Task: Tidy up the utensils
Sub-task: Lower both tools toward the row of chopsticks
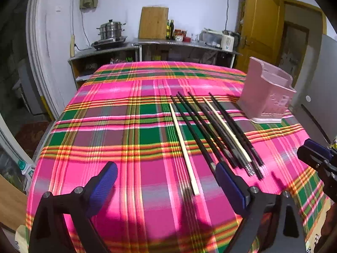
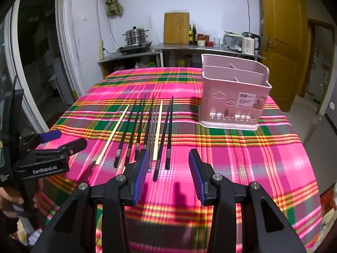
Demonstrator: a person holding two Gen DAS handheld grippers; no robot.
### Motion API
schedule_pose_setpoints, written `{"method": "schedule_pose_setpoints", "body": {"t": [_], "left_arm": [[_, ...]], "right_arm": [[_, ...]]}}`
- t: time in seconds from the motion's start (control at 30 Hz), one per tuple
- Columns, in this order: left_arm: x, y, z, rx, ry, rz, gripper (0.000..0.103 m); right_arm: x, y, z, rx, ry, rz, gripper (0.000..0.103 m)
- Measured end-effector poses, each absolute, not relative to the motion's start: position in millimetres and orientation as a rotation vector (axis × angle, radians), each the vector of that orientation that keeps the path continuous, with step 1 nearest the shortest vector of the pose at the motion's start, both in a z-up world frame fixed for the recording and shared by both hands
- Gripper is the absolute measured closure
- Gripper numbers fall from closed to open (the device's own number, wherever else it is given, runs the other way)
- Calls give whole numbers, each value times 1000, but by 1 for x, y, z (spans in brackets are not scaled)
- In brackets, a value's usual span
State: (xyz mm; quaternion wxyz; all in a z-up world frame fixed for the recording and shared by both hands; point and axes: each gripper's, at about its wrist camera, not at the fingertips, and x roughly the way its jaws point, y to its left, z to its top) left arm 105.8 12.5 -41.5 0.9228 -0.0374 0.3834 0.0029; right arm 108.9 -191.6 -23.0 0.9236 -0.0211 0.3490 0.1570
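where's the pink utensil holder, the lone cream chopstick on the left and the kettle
pink utensil holder (image 2: 231, 103), right wrist view, front wall
lone cream chopstick (image 2: 112, 135), right wrist view, mid-shaft
kettle (image 2: 248, 43), right wrist view, white body

White wall (image 2: 210, 4) — yellow, perhaps wooden, door (image 2: 280, 31)

home kitchen | steamer pot (image 2: 135, 35) on stove, cutting board (image 2: 176, 28), kettle (image 2: 249, 43), oil bottles (image 2: 192, 34)

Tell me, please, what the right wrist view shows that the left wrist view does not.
Only the right wrist view shows the pink holder's front cutouts, label and inner dividers, plus the right gripper open. Only the left wrist view shows the left gripper open astride a pale chopstick. Both share the plaid tablecloth and the black chopsticks lying on it.
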Motion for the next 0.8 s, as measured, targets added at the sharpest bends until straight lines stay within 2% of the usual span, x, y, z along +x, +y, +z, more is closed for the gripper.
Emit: {"method": "schedule_pose_setpoints", "body": {"t": [0.13,0.5,0.67,0.8], "left_arm": [[136,19,-49,-106,833,-6,16],[204,21,-73,-134,941,-37,45],[218,20,-82,-150,969,-52,57],[222,20,-83,-153,967,-65,60]], "right_arm": [[131,-188,-29,-46,735,326,62],[200,-169,-52,-71,808,326,63],[226,-160,-59,-87,843,322,76],[242,-155,-67,-98,870,325,84]]}}
